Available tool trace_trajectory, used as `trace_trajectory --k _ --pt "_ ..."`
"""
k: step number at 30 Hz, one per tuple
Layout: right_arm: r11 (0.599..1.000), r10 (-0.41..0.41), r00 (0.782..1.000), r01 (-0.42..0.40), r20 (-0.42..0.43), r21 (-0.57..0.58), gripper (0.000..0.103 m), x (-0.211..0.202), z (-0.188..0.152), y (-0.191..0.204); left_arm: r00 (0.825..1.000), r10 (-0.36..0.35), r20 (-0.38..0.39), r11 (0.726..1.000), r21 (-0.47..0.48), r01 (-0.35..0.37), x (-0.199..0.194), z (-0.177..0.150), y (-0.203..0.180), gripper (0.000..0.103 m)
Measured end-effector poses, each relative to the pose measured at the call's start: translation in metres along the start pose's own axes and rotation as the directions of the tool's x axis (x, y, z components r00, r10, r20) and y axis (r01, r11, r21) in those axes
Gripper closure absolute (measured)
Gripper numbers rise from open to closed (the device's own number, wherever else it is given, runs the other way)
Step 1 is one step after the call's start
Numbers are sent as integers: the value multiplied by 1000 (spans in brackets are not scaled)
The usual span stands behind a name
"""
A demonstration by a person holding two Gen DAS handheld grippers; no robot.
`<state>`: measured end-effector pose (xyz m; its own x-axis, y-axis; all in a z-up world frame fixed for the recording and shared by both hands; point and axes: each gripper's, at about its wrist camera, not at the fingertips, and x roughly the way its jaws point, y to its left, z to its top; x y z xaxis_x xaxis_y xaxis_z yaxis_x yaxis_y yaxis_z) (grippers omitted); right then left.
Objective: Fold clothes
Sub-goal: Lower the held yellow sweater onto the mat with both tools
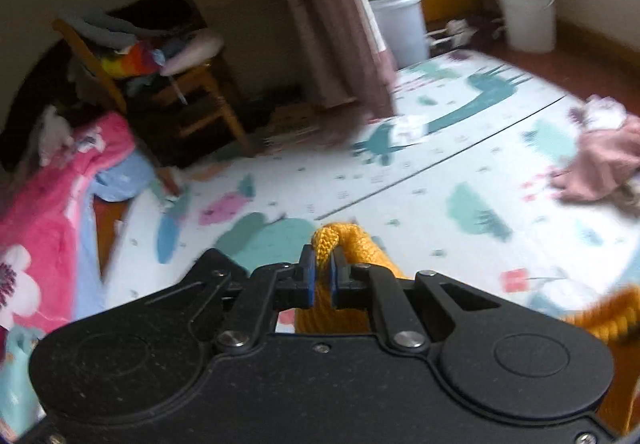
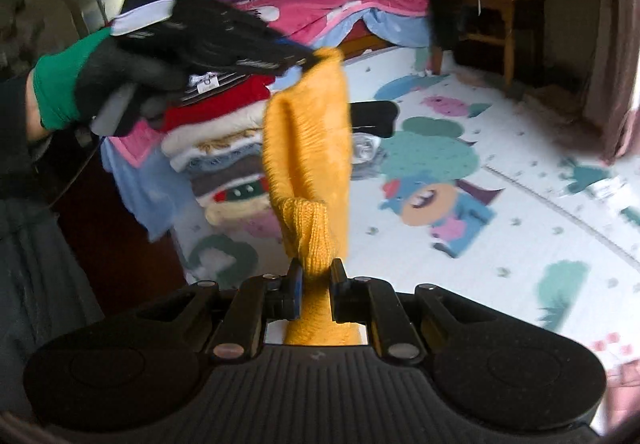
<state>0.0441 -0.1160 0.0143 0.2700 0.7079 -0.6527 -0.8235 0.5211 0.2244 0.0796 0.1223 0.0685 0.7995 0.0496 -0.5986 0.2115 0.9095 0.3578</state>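
Above play mat [image 2: 500,256], beside folded stack [image 2: 224,148]: our left gripper [image 1: 323,276] and right gripper [image 2: 316,284] each clamp the yellow knit [image 2: 308,148], aloft and unfolded; pink garment [image 1: 600,160] awaits.

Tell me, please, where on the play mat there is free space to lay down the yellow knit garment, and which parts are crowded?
Both grippers hold the yellow knit garment above the play mat. The mat looks bare between the pink clothes pile and the pink blanket. It is crowded beside the folded stack and the wooden chair.
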Motion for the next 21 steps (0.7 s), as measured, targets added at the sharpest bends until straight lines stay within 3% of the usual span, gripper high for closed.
trace_trajectory --k 5,8,11,13,15,17,21 --pt "975 -53 998 55 -15 213 89 57 -33 -38 1000 7 -27 990 144 -3 77 16 -48 98" --pt "926 -101 995 101 -19 364 88 76 -73 -66 999 -41 -24 966 254 46 119 26 -96 98" --pt "819 -159 987 135 -6 558 88 84 -124 -99 993 -118 -21 918 379 117 154 30 -156 98" --pt "734 -198 980 161 -19 660 88 86 -158 -118 981 -193 -20 900 394 185 173 32 -193 98" --pt "674 -239 969 213 -64 707 88 86 -188 -133 962 -271 -25 874 412 257 189 26 -234 98" --pt "602 -265 958 252 -108 758 88 81 -218 -150 945 -326 -36 808 509 298 197 17 -278 98" --pt "444 -293 940 296 -175 846 88 66 -277 -170 903 -426 -62 733 562 384 202 14 -334 97"
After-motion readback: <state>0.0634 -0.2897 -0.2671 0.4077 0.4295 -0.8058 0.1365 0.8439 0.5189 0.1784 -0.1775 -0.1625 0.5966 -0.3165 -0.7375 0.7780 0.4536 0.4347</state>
